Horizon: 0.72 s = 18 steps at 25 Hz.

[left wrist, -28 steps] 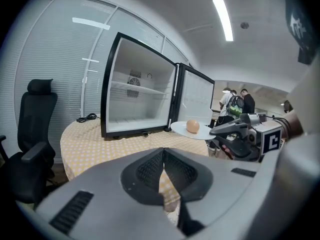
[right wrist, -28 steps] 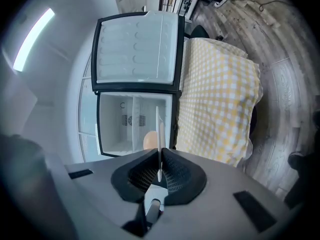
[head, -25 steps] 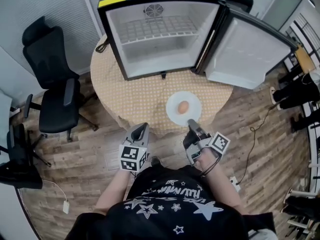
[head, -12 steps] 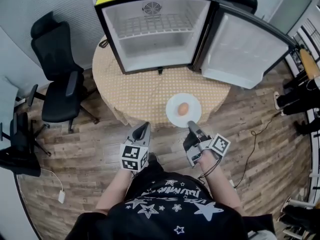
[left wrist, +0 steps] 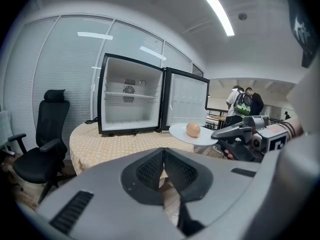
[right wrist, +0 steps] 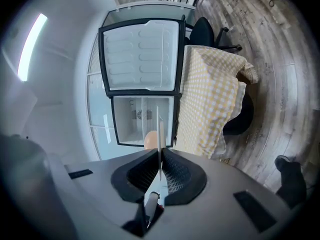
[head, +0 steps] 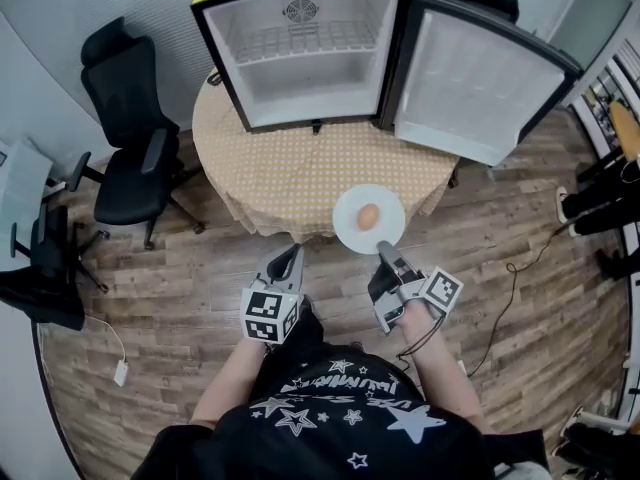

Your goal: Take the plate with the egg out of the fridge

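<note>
White plate (head: 346, 220) bearing one egg (head: 368, 216), clamped by right hand-held gripper (head: 382, 249); left hand-held gripper (head: 291, 252) closed, empty.

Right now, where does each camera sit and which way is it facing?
Head view: on the person's head, looking steeply down on table, open fridge, left tongs, right tongs, arms and shirt.
Left gripper view: on the left tongs, facing the fridge; own jaws shut, empty.
Right gripper view: on the right tongs, rolled sideways; own jaws clamp the plate's rim.
Shared: all show the fridge, plate and egg.
</note>
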Each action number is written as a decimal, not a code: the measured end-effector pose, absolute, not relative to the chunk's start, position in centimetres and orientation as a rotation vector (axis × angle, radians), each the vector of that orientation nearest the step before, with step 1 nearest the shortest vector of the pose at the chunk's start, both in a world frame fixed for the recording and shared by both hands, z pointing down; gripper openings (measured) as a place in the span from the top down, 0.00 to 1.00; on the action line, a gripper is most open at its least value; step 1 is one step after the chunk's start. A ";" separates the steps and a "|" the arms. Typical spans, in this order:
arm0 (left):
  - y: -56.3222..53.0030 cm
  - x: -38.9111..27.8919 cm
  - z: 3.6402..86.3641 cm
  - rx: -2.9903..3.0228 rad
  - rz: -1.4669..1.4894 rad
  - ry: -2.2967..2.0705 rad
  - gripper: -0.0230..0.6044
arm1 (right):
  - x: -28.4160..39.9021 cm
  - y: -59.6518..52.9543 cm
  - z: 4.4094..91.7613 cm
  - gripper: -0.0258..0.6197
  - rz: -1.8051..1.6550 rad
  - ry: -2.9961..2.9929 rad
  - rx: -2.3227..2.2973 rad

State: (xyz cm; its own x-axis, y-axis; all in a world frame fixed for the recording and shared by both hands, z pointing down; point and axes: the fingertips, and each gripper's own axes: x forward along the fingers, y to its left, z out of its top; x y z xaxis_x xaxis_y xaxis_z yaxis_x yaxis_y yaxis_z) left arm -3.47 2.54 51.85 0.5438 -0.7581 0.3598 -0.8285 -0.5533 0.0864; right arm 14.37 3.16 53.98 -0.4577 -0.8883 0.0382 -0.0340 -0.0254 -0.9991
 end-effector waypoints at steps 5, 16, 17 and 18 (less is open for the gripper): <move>6.1 -1.9 51.3 2.543 0.412 -1.352 0.95 | 15.7 6.4 53.5 0.90 -1.561 1.600 -0.971; 13.1 0.8 50.5 2.523 0.370 -1.408 0.95 | 18.2 12.9 53.8 0.90 -1.593 1.635 -0.941; 13.6 1.1 50.5 2.520 0.370 -1.411 0.95 | 18.3 13.3 53.8 0.90 -1.597 1.639 -0.934; 14.1 1.3 50.6 2.518 0.371 -1.413 0.95 | 18.4 13.7 53.9 0.90 -1.602 1.643 -0.928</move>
